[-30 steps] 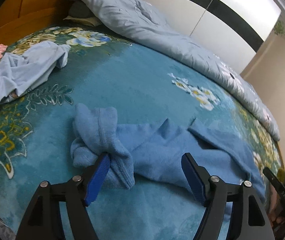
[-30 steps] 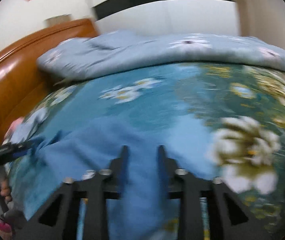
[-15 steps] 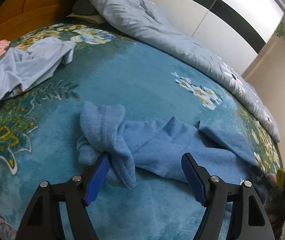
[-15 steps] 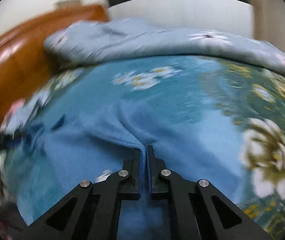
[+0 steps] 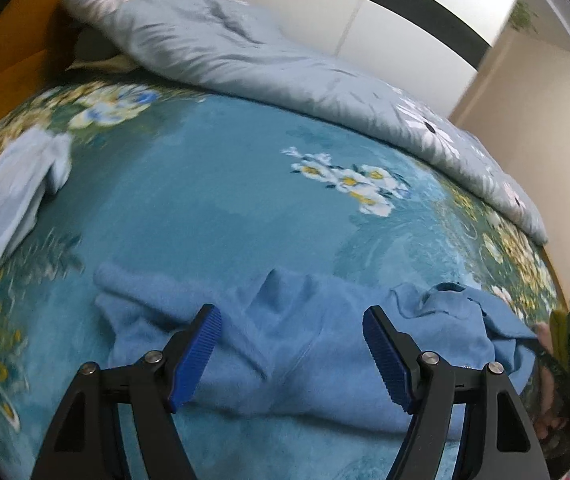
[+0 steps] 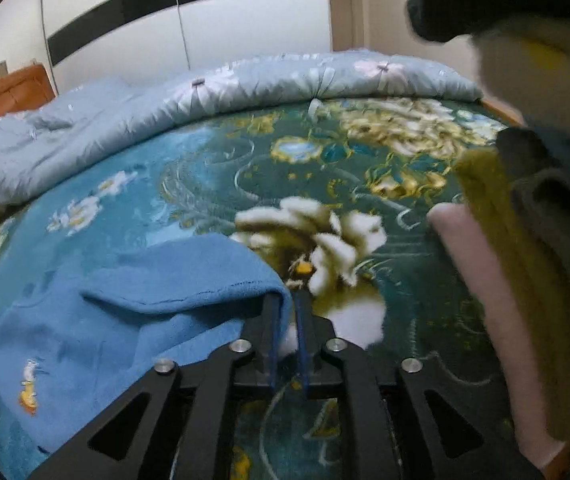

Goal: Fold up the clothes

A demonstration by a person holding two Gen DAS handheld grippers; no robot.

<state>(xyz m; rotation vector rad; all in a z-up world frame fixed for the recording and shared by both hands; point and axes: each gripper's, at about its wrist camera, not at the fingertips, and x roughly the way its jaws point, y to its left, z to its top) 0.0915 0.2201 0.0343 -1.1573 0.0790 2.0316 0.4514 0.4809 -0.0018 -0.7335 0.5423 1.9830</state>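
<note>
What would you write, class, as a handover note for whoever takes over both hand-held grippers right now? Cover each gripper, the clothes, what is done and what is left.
Left hand-held gripper: open, hovering over the blue garment, gripping nothing.
Right hand-held gripper: jaws opening, with a hemmed corner of the blue garment at its fingertips.
Clothes: the blue garment lies rumpled on the floral blanket; a pale blue garment lies crumpled nearer the headboard.
Done: no neat fold shows yet.
Left: probably spread the blue garment flat, fold it, then fold the pale one.
</note>
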